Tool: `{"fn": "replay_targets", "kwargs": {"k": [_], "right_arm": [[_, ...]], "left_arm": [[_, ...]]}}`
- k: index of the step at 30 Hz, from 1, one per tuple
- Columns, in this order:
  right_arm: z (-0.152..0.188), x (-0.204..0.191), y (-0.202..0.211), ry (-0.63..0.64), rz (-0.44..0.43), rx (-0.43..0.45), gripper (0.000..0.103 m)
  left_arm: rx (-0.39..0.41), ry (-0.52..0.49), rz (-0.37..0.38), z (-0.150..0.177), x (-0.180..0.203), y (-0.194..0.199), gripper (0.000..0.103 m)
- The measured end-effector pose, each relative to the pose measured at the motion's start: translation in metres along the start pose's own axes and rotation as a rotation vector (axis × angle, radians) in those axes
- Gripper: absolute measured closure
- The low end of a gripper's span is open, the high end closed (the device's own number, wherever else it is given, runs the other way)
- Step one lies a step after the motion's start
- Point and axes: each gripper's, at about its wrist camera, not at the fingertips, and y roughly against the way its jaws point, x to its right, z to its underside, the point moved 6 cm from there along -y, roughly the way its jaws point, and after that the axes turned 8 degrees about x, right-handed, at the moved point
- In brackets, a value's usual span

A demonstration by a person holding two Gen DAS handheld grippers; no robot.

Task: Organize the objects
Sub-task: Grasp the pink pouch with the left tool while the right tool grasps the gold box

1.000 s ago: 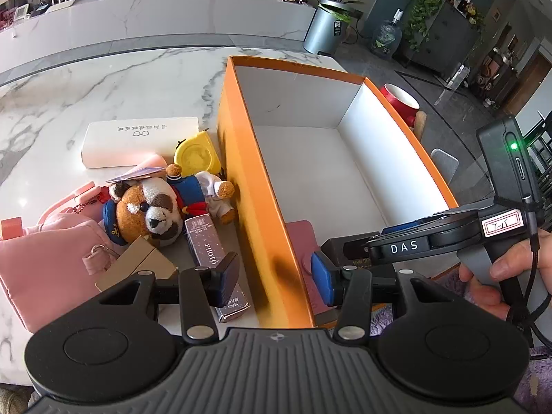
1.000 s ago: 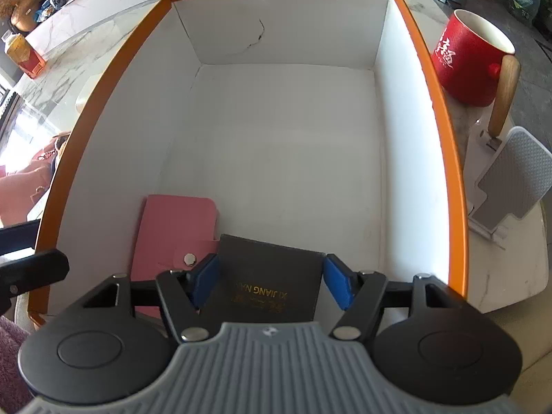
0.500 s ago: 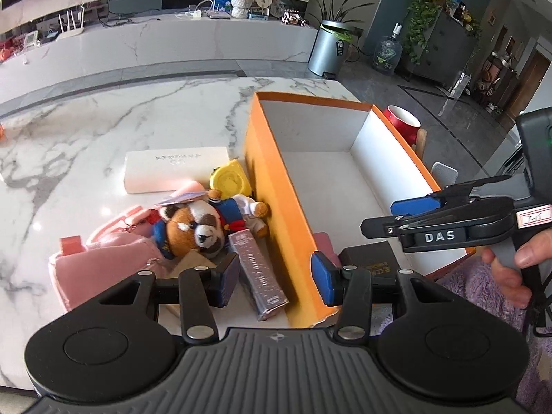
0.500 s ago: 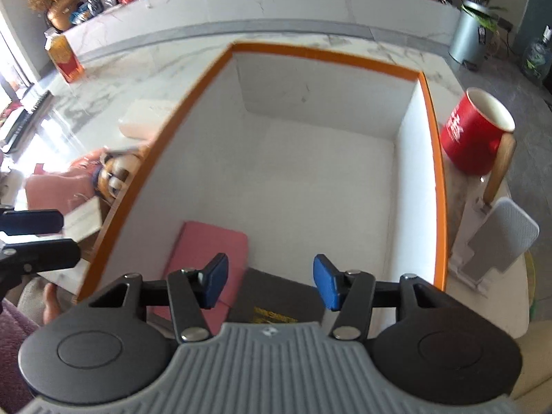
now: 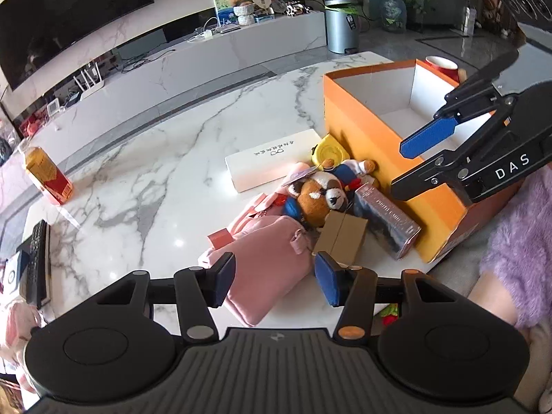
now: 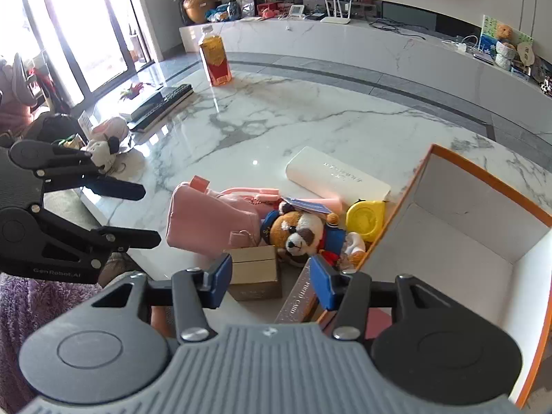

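Both hand-held grippers empty w/ jaws wide: left hand-held gripper (image 5: 274,281) over the pink pouch (image 5: 265,262), right hand-held gripper (image 6: 270,277) over the small cardboard box (image 6: 253,270). Pile sits on the table (image 5: 155,172) just beside the orange box (image 5: 379,158). I'd take the cardboard box next: come straight down, square to its sides, clear of the plush bear (image 6: 298,233) & silver carton (image 5: 386,222).

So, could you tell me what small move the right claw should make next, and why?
Probably lower the right claw onto the small brown box: it hangs open and empty just above it, the box lies outside the orange box, and the left claw is over the pink bag.
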Motion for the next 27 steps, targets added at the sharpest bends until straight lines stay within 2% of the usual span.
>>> {"fn": "replay_targets", "kwargs": {"k": [3,6,7,9,10,13,14,20,21,23,25,26,27], "right_arm": [[0.0,-0.007,-0.026,0.02,-0.012,-0.054,0.051],[0.004,-0.013,-0.048,0.042,-0.02,-0.113,0.05],[0.005,-0.015,-0.055,0.051,-0.022,-0.132,0.048],[0.006,-0.019,-0.066,0.072,-0.024,-0.163,0.036],[0.006,-0.02,-0.071,0.082,-0.023,-0.178,0.035],[0.007,-0.021,-0.09,0.104,-0.012,-0.241,0.034],[0.008,-0.02,-0.096,0.107,-0.01,-0.261,0.034],[0.01,-0.021,-0.128,0.105,-0.01,-0.353,0.034],[0.01,-0.021,-0.132,0.103,-0.008,-0.365,0.034],[0.01,-0.021,-0.138,0.099,-0.003,-0.386,0.034],[0.011,-0.02,-0.141,0.097,-0.002,-0.398,0.037],[0.012,-0.02,-0.141,0.093,-0.006,-0.403,0.042],[0.012,-0.02,-0.14,0.091,-0.009,-0.405,0.042]], "left_arm": [[-0.018,-0.105,0.005,0.003,-0.006,-0.017,0.04],[-0.066,-0.153,0.024,0.005,-0.015,-0.039,0.039],[-0.082,-0.16,0.033,0.006,-0.019,-0.046,0.039],[-0.114,-0.18,0.064,0.008,-0.024,-0.058,0.039],[-0.127,-0.19,0.079,0.008,-0.027,-0.063,0.037],[-0.176,-0.191,0.146,0.009,-0.032,-0.077,0.035],[-0.193,-0.189,0.165,0.009,-0.034,-0.082,0.032],[-0.246,-0.189,0.221,0.01,-0.037,-0.099,0.029],[-0.259,-0.189,0.223,0.012,-0.037,-0.102,0.03],[-0.271,-0.183,0.22,0.014,-0.039,-0.104,0.039],[-0.27,-0.164,0.215,0.014,-0.04,-0.103,0.045],[-0.269,-0.146,0.217,0.014,-0.042,-0.101,0.049],[-0.272,-0.13,0.217,0.015,-0.042,-0.099,0.051]]}}
